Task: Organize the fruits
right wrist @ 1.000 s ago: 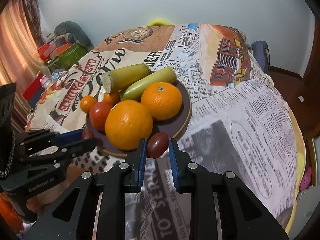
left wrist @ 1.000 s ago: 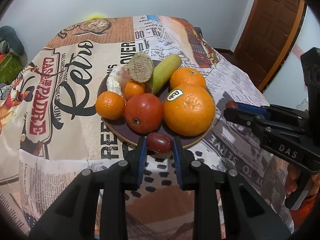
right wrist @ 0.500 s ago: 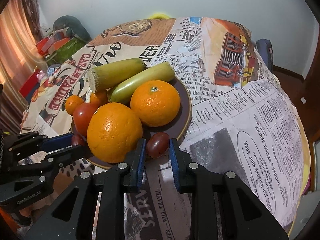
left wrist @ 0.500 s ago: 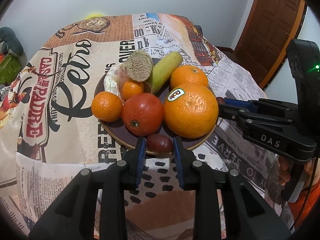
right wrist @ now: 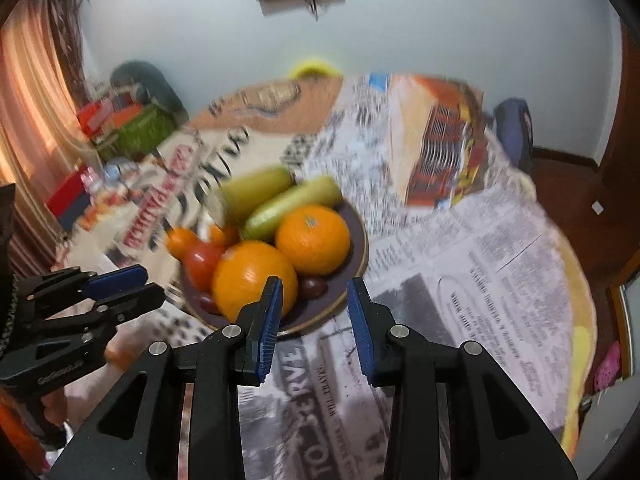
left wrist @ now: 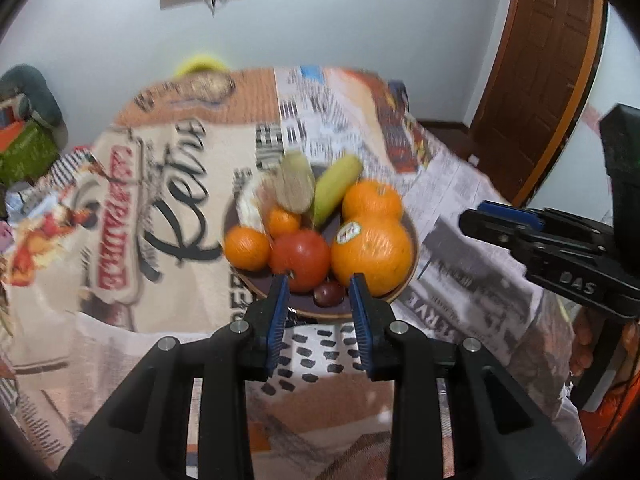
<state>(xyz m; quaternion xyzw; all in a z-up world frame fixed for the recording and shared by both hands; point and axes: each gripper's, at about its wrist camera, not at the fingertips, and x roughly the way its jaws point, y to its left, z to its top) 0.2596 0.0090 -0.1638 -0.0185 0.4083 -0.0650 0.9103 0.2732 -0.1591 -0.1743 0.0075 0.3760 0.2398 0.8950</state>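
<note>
A dark round plate [left wrist: 412, 236] [right wrist: 358, 248] on the printed tablecloth holds a big orange [left wrist: 372, 254] [right wrist: 254, 280], a smaller orange [left wrist: 372, 200] [right wrist: 314, 240], a red tomato [left wrist: 300, 258], small tangerines [left wrist: 247, 248], green fruits [right wrist: 292, 206] and two dark red grape-like fruits. One dark fruit [left wrist: 329, 294] lies on the plate's near rim beyond my left gripper [left wrist: 320, 296], which is open and empty. The other dark fruit [right wrist: 313, 286] lies on the plate beyond my right gripper [right wrist: 314, 300], also open and empty.
The tablecloth [right wrist: 480, 264] covers a round table. A wooden door [left wrist: 548, 76] stands at the right. Bags and boxes [right wrist: 132, 128] are piled at the left wall. The right gripper also shows in the left wrist view [left wrist: 500, 220].
Both grippers have opened and let go of their dark red fruits onto the plate. Both have pulled back and up from the plate. The view is blurred by motion.
</note>
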